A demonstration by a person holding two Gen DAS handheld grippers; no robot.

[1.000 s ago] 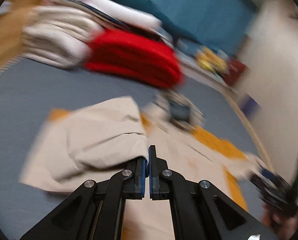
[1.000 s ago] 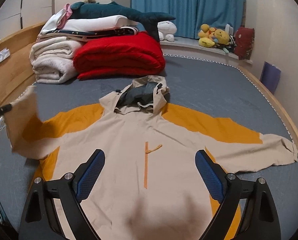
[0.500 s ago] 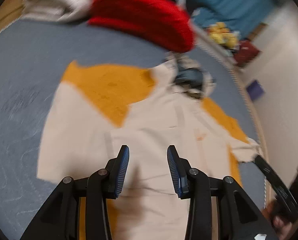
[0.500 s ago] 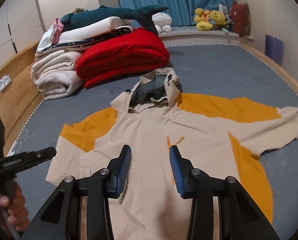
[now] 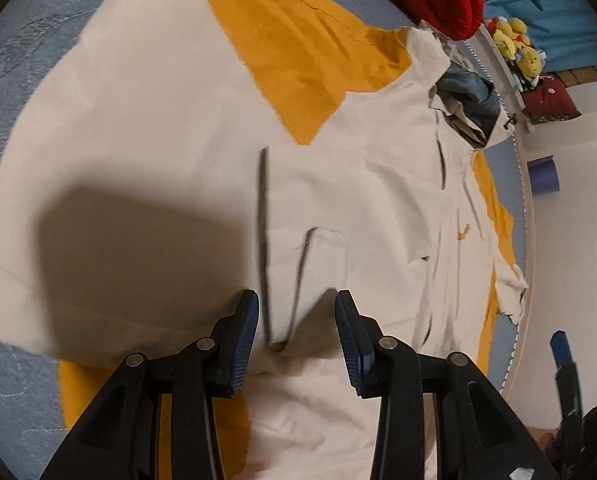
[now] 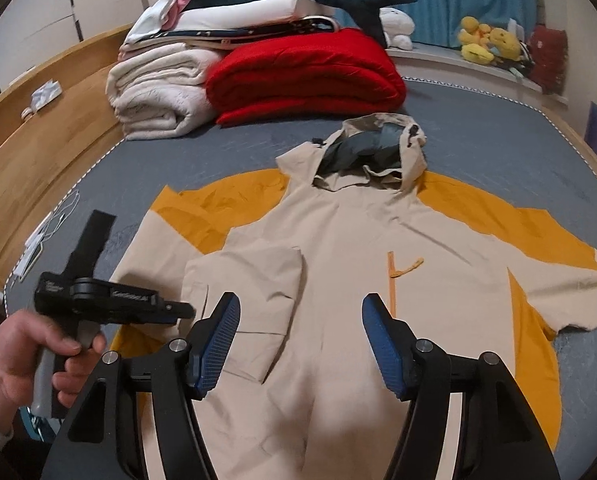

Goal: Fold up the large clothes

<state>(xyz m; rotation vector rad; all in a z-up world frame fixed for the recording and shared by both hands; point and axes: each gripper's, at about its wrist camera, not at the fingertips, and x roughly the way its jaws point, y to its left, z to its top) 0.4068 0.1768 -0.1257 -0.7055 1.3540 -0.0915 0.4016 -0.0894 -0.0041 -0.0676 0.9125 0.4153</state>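
Since a second ago the sleeve (image 6: pixel 238 280) has been released by the left gripper (image 5: pixel 296 334) and laid across the chest of the jacket (image 6: pixel 350 280), and the right gripper (image 6: pixel 300 340), briefly narrowed half a second ago, has been widened again. Both pairs of jaws are now spread with nothing between them.

Ahead of the right jaws the beige and orange jacket is seen lying flat, front up, on the grey bed (image 6: pixel 498 128), with its hood (image 6: pixel 372 156) at the far end. The folded sleeve lies just beyond the left-hand jaw of that gripper, resting on the body of the garment; the other sleeve (image 6: pixel 558 280) is stretched out well beyond the right-hand jaw.

The left gripper is seen in the right wrist view to the left of those jaws, held in a hand (image 6: pixel 26 356) above the folded sleeve. From its own camera, beige cloth is seen directly under and ahead of its open jaws, whether touched or not cannot be told.

A red blanket (image 6: pixel 306 76) is stacked far beyond the hood.
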